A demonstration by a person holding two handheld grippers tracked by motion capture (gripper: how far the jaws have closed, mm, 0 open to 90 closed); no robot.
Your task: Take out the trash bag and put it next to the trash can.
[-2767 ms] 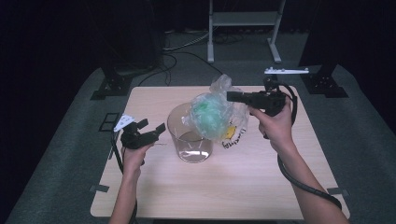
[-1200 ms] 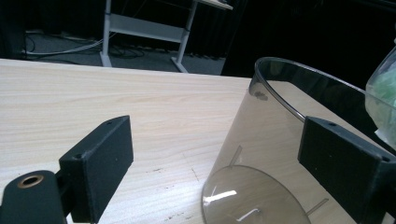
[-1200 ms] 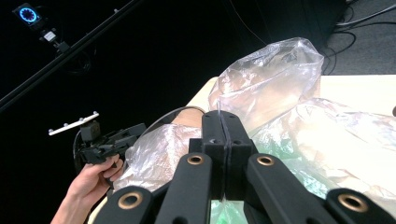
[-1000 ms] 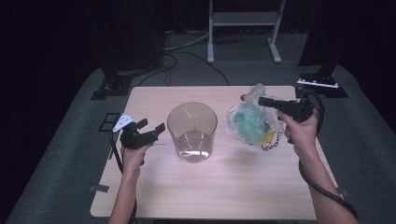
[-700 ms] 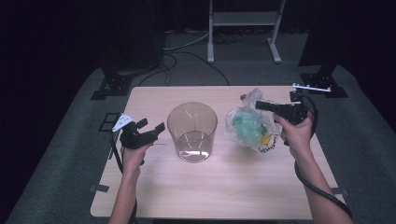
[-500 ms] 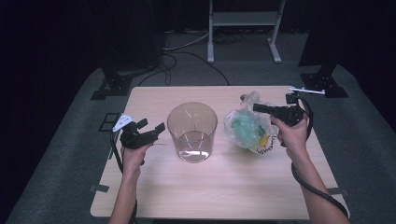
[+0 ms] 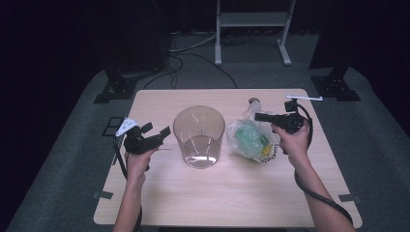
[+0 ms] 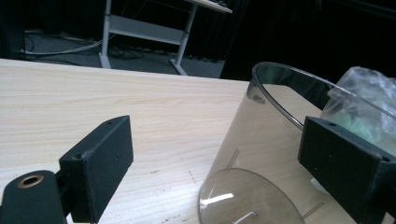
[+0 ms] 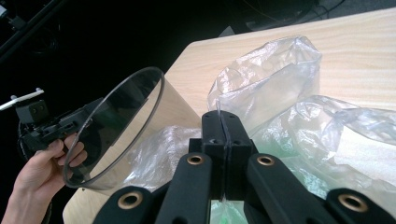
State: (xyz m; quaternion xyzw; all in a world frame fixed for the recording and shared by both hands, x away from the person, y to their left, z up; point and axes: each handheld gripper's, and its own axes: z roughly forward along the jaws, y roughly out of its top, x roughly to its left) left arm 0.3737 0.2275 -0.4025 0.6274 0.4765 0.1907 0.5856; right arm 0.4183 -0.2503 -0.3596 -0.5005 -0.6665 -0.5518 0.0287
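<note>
The right tongs (image 9: 223, 140) pinch a thin fold of the plastic bag (image 7: 251, 140), which sits on the table (image 7: 232, 193) just beside the clear tub (image 7: 199, 137). The left tongs (image 8: 224, 163) are open wide beside the tub and hold nothing. The bag is thin, soft and crinkly, with green stuff inside, so it could tear or slip out of such a small pinch. The tub is round, smooth and see-through. I think a bump from the left tongs could knock it over.
</note>
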